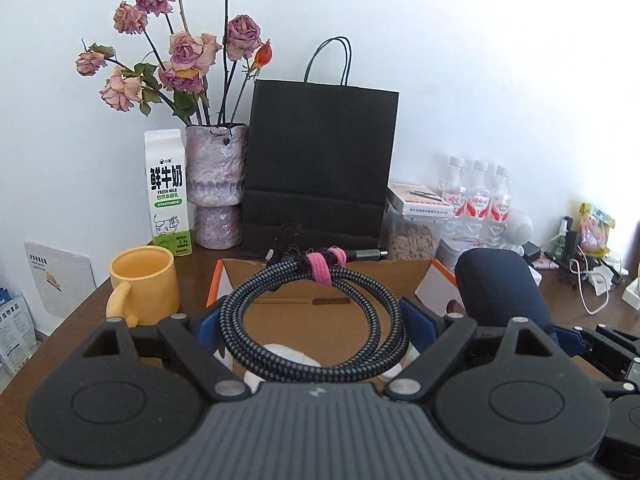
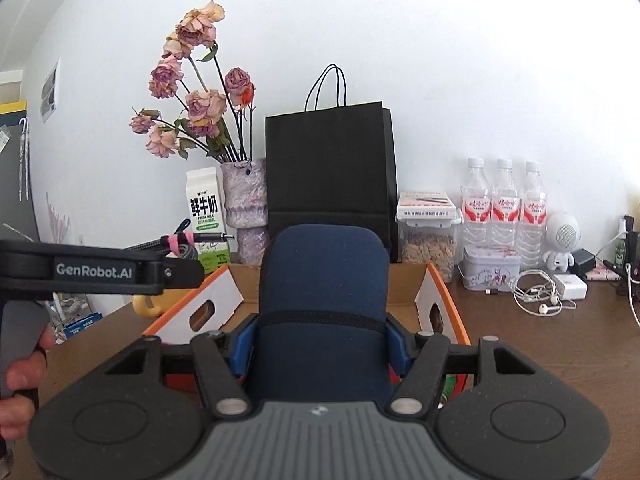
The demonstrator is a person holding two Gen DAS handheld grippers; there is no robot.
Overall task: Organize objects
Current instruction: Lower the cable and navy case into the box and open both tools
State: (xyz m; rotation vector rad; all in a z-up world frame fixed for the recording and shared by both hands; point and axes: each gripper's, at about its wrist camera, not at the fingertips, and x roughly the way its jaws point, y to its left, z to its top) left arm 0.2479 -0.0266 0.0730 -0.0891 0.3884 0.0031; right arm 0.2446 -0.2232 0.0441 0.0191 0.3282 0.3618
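Brown wood of the desk (image 2: 540,360) carries everything, and the landmark is the open cardboard box (image 1: 320,276) with orange edges at its middle. Nearest, the left gripper (image 1: 316,328) has its blue pads pressed on both sides of a coiled braided cable (image 1: 316,320), tied with a pink strap, and holds it just above the box. Beside it, the right gripper (image 2: 320,344) is closed around a dark blue pouch (image 2: 324,280), also over the box. Something white lies inside the box under the cable, but I cannot tell what it is.

My judgement: two things are lifted and ready to go in, not yet released, so the sorting is in the middle. Much is left. To the right of the box lie white earphones (image 2: 536,296), a charger, a small tin and a little robot speaker. To the left of the box stands a yellow mug (image 1: 144,284).

Behind the box, against the white wall, are a milk carton (image 1: 168,192), a vase of dried roses (image 1: 216,184), a black paper bag (image 1: 320,160), a seed container and three water bottles (image 2: 504,204).
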